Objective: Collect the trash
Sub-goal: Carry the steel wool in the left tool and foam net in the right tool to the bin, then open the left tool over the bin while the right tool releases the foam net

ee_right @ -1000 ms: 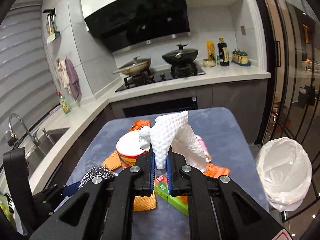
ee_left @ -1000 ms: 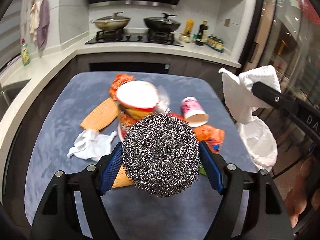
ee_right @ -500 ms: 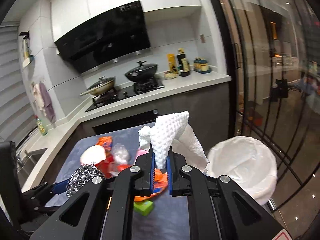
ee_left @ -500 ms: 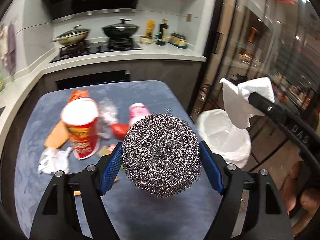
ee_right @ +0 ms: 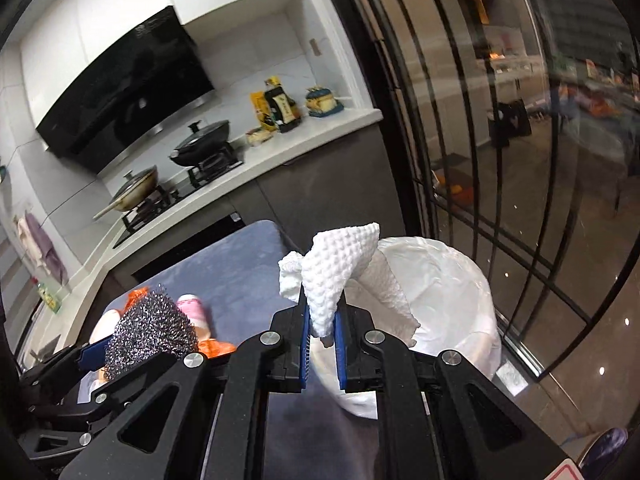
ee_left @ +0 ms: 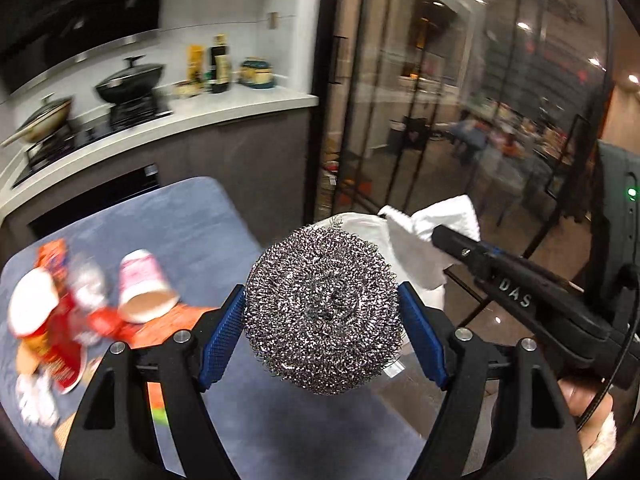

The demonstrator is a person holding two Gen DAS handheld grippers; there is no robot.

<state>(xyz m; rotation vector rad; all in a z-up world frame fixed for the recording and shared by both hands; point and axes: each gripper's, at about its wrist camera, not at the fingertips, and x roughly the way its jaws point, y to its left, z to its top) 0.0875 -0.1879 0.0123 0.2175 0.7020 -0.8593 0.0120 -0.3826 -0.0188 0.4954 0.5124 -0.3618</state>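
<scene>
Nearest the left wrist camera, the left gripper [ee_left: 322,312] reaches forward and level, its blue pads [ee_left: 222,340] pressed against both sides of a round steel wool scourer [ee_left: 323,312], which is held clear of the grey-blue table [ee_left: 192,224] near the table's right-hand edge. The right gripper [ee_right: 322,328] also points forward, tilted slightly down, with its two blue pads [ee_right: 340,350] drawn close together and pinching a crumpled white paper towel [ee_right: 340,272] whose upper part stands above the fingertips. In the left wrist view that gripper enters from the right as a dark bar with the towel at its tip, just beside the scourer, and part of the person's right hand [ee_left: 584,404] shows at the lower right under its handle. Just beyond both held items is the white-lined trash bin [ee_right: 452,292], standing on the floor beside the table's edge and close to the glass partition [ee_right: 520,140]; the towel hangs in front of its open mouth. Farther left on the table lie the remaining items: a tipped pink paper cup [ee_left: 146,288], a red instant-noodle cup [ee_left: 44,328], an orange wrapper [ee_left: 52,250] and crumpled white tissue [ee_left: 34,402], all blurred. Behind the table runs the white kitchen counter [ee_left: 240,106] with a black wok [ee_left: 128,82], a second pan [ee_left: 44,120] and condiment bottles [ee_left: 218,66].
</scene>
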